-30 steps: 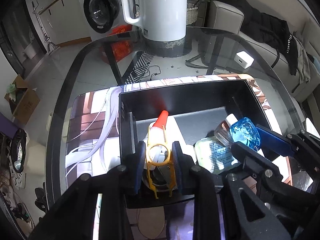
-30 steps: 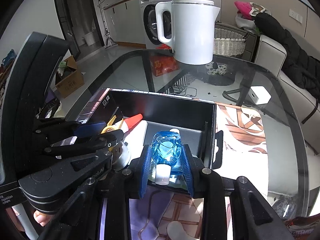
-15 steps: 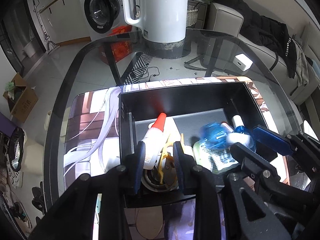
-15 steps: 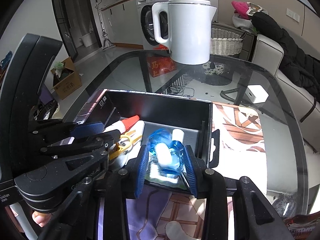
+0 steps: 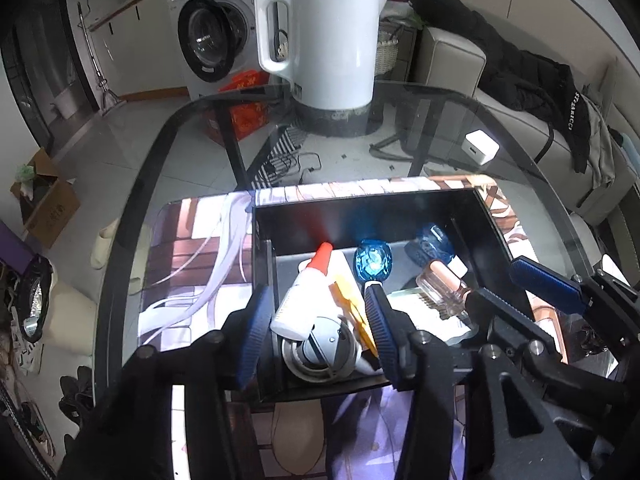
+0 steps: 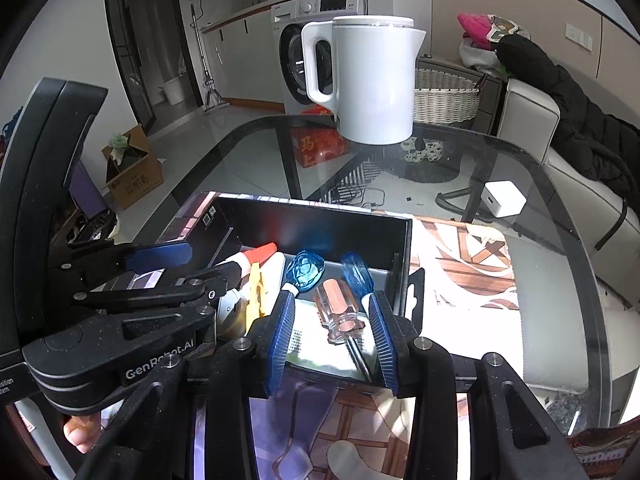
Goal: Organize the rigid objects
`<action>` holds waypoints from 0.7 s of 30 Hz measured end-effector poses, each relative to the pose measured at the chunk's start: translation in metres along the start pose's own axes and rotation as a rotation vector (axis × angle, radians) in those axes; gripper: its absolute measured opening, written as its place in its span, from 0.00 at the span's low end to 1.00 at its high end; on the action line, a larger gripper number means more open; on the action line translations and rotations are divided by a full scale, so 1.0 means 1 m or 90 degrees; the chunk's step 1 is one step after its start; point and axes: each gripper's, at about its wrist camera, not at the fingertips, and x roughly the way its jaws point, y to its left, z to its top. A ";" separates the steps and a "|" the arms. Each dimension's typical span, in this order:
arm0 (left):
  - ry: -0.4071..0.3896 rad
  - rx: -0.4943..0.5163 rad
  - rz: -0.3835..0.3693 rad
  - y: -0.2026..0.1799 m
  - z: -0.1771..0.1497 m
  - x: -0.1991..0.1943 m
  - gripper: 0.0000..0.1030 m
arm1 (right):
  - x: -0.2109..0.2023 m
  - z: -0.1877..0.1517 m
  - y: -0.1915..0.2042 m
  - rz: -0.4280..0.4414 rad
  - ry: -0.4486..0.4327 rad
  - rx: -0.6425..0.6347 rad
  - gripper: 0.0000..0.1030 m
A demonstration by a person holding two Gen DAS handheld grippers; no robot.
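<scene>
A black box (image 5: 360,208) (image 6: 320,216) stands on a printed mat on the glass table. In it lie a white glue bottle with a red cap (image 5: 304,292) (image 6: 260,252), a yellow clip (image 5: 352,312) (image 6: 256,292), a round metal part (image 5: 320,352), two blue-handled tools (image 5: 374,262) (image 6: 306,270) and a clear screwdriver (image 6: 340,312) (image 5: 440,288). My left gripper (image 5: 316,328) is open above the box's left end, over the glue bottle. My right gripper (image 6: 332,332) is open above the right end, over the screwdriver. Both are empty.
A white kettle (image 5: 332,44) (image 6: 372,80) stands at the table's far side. A white charger block (image 5: 482,148) (image 6: 504,198) lies to the right. A washing machine, sofa with dark jacket and cardboard box surround the table.
Both grippers opened. The left let go of the yellow clip and the right let go of the blue-handled tool; both now lie in the box. Both grippers pulled back slightly.
</scene>
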 end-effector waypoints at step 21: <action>-0.282 0.000 0.031 0.000 -0.030 -0.130 0.50 | -0.111 -0.018 0.013 0.011 -0.197 -0.013 0.46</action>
